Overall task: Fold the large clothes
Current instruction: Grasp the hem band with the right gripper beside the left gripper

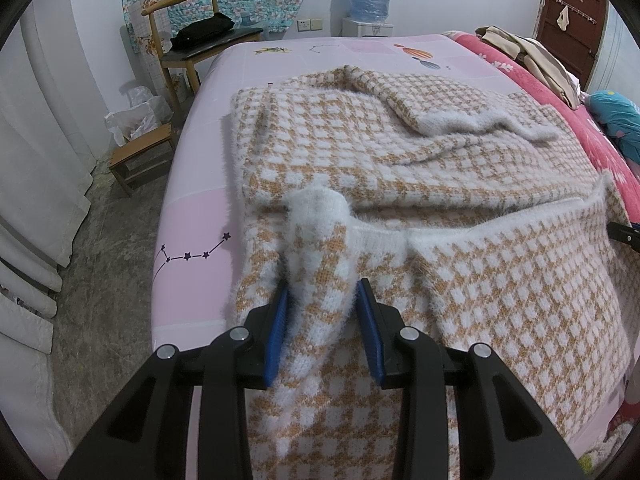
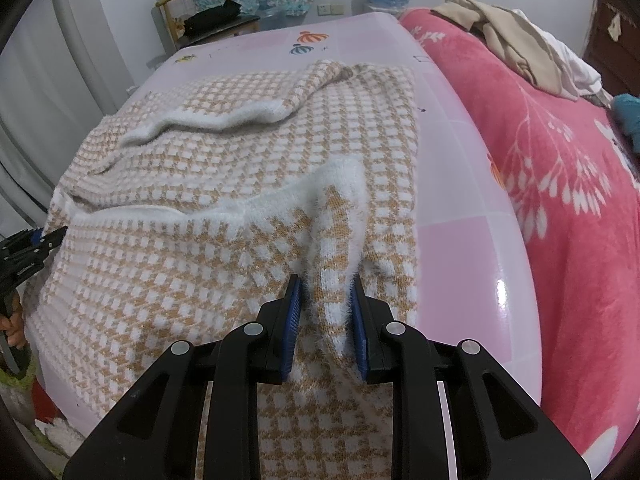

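Pink sheet [image 1: 192, 216] under sweater [image 1: 400, 168], hem corners pinched.

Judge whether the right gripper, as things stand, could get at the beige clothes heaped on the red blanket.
Probably not yet. The right gripper is shut on the checked sweater, so it must let go first. The beige clothes lie uncovered on the red blanket, far off.

Home bedroom — bed [image 1: 192, 216], wooden chair [image 1: 188, 20]
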